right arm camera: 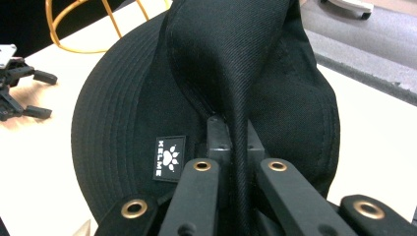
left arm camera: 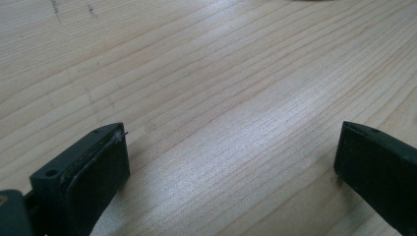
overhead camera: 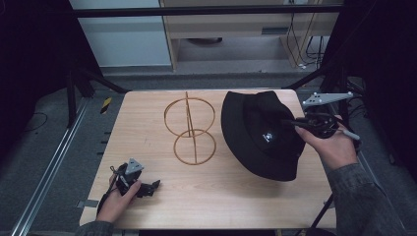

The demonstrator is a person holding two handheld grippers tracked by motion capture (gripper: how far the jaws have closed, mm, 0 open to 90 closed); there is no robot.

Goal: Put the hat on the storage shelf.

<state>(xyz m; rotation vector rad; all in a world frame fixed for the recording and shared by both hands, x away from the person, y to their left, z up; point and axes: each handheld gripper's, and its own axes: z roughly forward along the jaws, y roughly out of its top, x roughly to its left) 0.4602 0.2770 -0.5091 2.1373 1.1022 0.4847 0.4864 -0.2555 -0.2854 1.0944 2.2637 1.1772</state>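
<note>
High view: the right hand (overhead camera: 334, 145) entered from the near right corner, forearm angled toward the far left, and held the right gripper (overhead camera: 291, 124) roughly level, pointing left over the right side of the wooden table (overhead camera: 236, 196). Its jaws were pressed together on a raised fold of the black bucket hat (overhead camera: 263, 132), which lay on the right half of the table with its brim reaching close to the right edge. In the right gripper view the pinched ridge of fabric rose between the two jaws, and a small white paw label (right arm camera: 170, 158) sat on the hat just left of the grip.

A gold wire stand (overhead camera: 190, 129), built of two rings joined by upright rods, was at the table's centre, just left of the hat and apart from it.

The left hand (overhead camera: 115, 201) rested at the near left corner, holding the left gripper (overhead camera: 156, 186) low over the table, pointing right. In the left gripper view its jaws stood spread wide above bare wood, with nothing between them.
</note>
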